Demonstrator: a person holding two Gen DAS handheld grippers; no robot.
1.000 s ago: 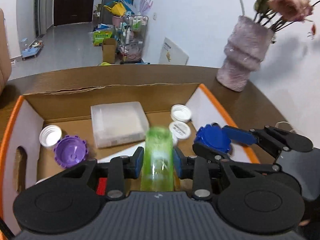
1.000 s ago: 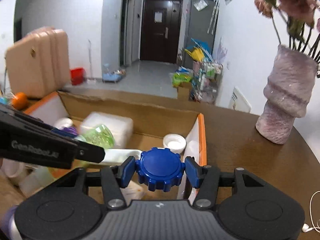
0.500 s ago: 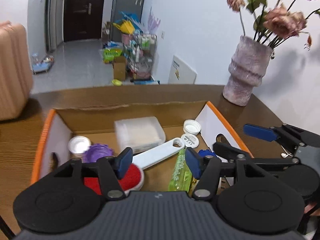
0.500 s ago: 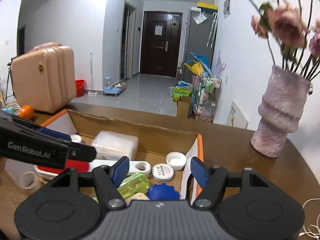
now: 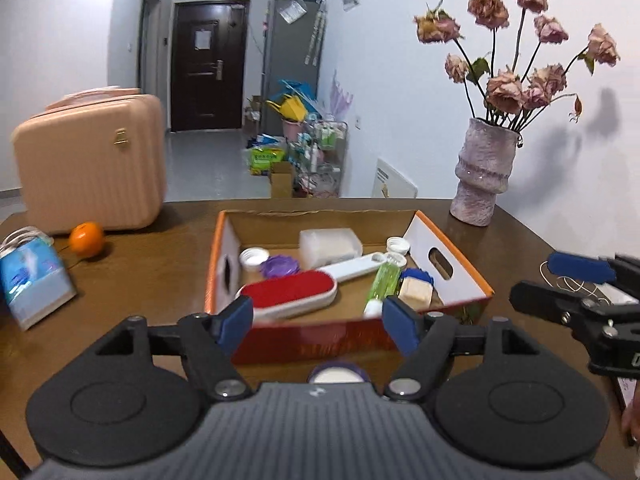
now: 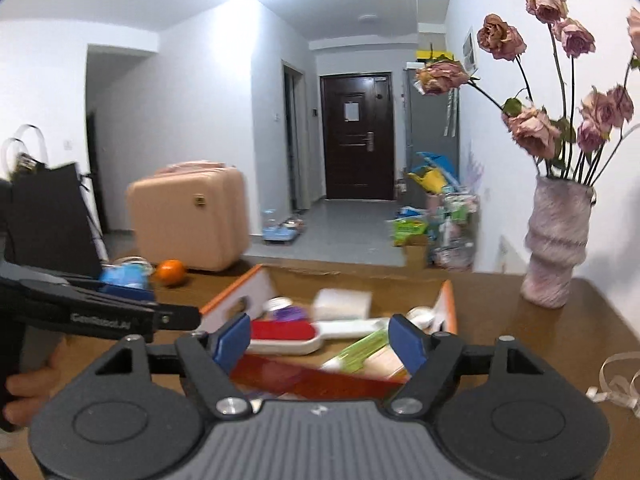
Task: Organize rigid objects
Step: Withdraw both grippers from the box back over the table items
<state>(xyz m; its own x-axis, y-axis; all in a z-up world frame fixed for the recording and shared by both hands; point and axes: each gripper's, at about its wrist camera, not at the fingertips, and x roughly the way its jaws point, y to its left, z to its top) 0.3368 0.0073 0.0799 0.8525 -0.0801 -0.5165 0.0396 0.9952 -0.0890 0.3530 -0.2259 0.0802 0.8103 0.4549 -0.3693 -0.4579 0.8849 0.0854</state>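
Both your claws have just been opening, and nothing is between their pads: the left gripper [image 5: 316, 322] and the right gripper [image 6: 320, 340] stand wide and empty, on the near side of the box [image 5: 452, 264]. The green bottle [image 5: 382, 280] and the blue cap [image 5: 418, 276] lie inside the box, near its right wall, beside the red brush [image 5: 290, 292]. The box stands on a brown wooden table [image 5: 152, 272]; left of the box are an orange [image 5: 86, 238] and a pink suitcase [image 5: 92, 164], right of it a vase [image 5: 482, 176].
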